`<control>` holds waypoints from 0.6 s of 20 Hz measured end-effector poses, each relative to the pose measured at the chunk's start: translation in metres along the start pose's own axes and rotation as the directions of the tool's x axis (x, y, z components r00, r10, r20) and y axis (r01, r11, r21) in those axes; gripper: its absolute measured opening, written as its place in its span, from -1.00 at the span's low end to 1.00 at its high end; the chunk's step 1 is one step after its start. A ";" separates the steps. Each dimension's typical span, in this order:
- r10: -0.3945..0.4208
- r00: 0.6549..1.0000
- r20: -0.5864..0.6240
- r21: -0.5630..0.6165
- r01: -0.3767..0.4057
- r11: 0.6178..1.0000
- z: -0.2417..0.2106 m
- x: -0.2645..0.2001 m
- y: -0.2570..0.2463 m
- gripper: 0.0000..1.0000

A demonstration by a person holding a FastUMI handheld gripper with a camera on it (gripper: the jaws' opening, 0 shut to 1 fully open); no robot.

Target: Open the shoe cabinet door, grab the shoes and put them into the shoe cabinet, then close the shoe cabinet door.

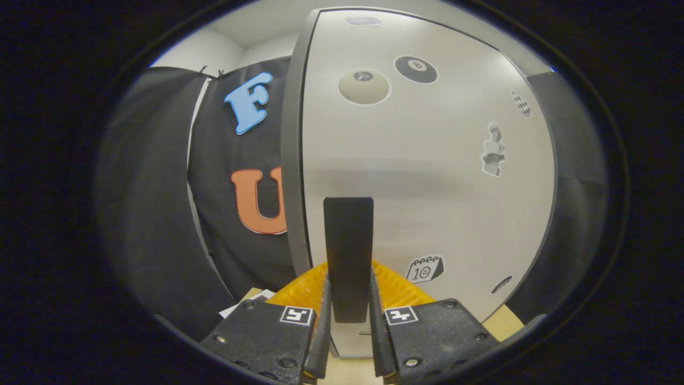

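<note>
The shoe cabinet's white door point(427, 176) stands straight ahead, close up, with stickers of balls and small figures on it. A dark upright handle point(348, 251) sticks out from the door's lower part. My gripper point(348, 315) has its two fingers pressed on either side of this handle, shut on it. The door's grey edge point(291, 160) runs down just to the left of the handle.
Black booth cloth point(235, 187) hangs to the left of the cabinet. A light wooden surface point(502, 323) shows below the door at right, and a white sheet point(240, 306) lies on it at left beside the fingers.
</note>
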State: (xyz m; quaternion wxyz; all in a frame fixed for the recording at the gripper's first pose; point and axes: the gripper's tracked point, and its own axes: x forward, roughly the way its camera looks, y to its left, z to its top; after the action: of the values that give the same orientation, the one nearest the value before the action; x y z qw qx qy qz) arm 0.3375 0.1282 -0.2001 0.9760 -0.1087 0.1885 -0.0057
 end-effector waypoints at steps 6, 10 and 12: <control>-0.041 0.998 -0.050 0.003 0.042 0.999 -0.002 -0.002 -0.001 -0.30; 0.006 0.996 -0.093 0.019 -0.005 1.000 -0.005 -0.013 -0.001 -0.39; 0.034 0.994 -0.106 0.010 -0.034 0.999 -0.005 -0.025 0.000 -0.39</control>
State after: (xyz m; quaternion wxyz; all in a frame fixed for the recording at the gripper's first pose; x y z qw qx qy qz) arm 0.3125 0.1284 -0.1955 0.9651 -0.1008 0.2418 0.0043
